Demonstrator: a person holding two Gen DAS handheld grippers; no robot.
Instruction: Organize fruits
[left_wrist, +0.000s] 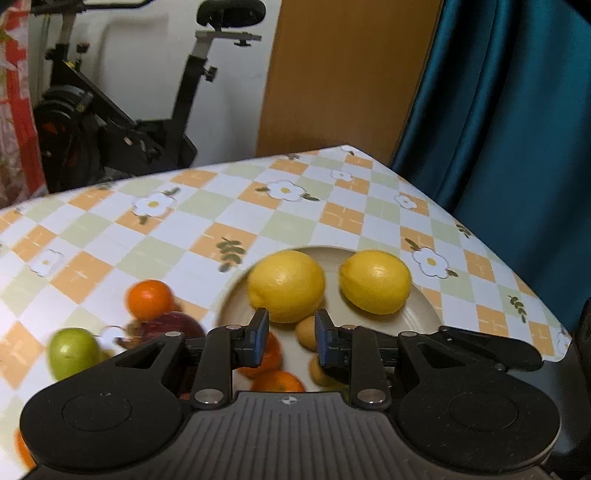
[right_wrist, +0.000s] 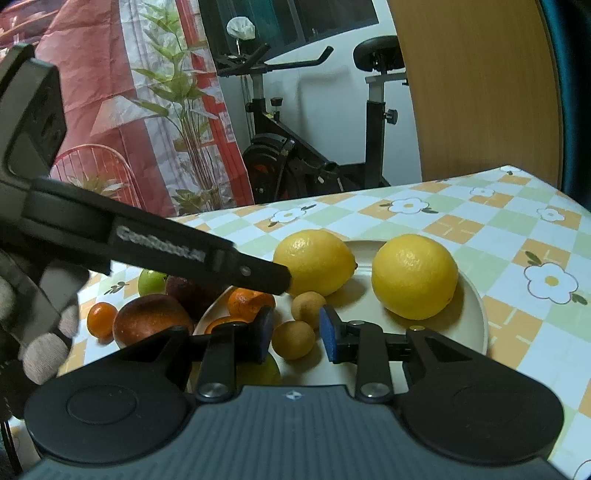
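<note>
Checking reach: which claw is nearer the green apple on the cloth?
Left. The left claw hovers just right of the green apple; the right claw sits over the plate, farther away.

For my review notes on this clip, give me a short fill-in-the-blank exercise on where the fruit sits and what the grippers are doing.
1. The two lemons, one and the other, rest on the beige ____.
2. The green apple lies off the plate, directly on the checked ____.
3. The right gripper is ____, with a small brown fruit showing between its blue pads.
4. The left gripper holds ____.

Missing words: plate; tablecloth; open; nothing
</note>
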